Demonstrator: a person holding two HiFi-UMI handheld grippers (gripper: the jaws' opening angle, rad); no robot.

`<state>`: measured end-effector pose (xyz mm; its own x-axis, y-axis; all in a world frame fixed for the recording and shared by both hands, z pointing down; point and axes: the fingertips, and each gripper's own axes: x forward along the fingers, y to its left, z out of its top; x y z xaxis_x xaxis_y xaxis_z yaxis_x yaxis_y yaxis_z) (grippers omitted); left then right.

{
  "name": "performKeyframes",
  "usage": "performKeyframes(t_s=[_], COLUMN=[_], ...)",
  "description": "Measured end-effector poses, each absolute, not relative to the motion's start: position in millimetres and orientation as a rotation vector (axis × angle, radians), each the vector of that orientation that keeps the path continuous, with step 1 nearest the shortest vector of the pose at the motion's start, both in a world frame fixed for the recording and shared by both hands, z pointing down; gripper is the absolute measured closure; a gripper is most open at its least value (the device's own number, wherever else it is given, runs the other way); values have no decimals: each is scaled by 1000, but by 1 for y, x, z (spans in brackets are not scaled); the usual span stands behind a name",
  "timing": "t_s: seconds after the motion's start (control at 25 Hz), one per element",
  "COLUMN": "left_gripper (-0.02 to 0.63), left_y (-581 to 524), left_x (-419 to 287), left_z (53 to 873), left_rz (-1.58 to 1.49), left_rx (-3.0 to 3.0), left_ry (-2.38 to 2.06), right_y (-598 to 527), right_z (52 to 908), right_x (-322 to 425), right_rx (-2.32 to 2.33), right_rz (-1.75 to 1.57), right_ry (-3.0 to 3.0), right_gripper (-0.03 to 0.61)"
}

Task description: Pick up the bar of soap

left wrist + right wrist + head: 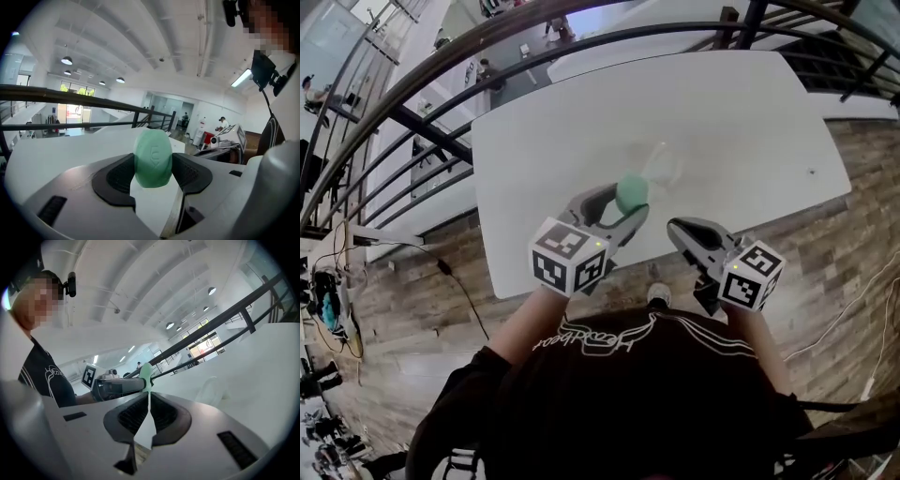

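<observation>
The bar of soap [632, 191] is a pale green oval, held up above the white table [741, 122] near its front edge. My left gripper [628, 202] is shut on it, one pad on each broad face. In the left gripper view the soap [153, 158] stands upright between the black pads [119, 176]. My right gripper [681, 231] hovers to the right of it, jaws shut and empty; its view shows the closed pads [136, 416] meeting, with the soap [145, 372] edge-on beyond.
A clear, see-through dish [662, 165] rests on the table just beyond the soap, and shows in the right gripper view as the dish [212, 389]. A dark metal railing [412, 122] runs behind and left of the table. Wood flooring [862, 234] lies to the right.
</observation>
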<state>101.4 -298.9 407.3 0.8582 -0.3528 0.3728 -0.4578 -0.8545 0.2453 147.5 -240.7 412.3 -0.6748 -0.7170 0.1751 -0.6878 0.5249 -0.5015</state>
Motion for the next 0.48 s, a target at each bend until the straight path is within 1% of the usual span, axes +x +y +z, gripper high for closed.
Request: performKeyframes(t_s=[0.28, 0.48], left_gripper=[356, 356], left_y=[-239, -192], left_x=[13, -29], left_z=[376, 368], left_rz=[389, 365], left_rx=[2788, 2821], left_ry=[-592, -568], right_y=[-199, -157], right_z=[401, 389], right_x=[63, 21], right_rx=[-1225, -1228], right_rz=[-817, -766], right_ry=[2719, 2726], right_gripper=[557, 558])
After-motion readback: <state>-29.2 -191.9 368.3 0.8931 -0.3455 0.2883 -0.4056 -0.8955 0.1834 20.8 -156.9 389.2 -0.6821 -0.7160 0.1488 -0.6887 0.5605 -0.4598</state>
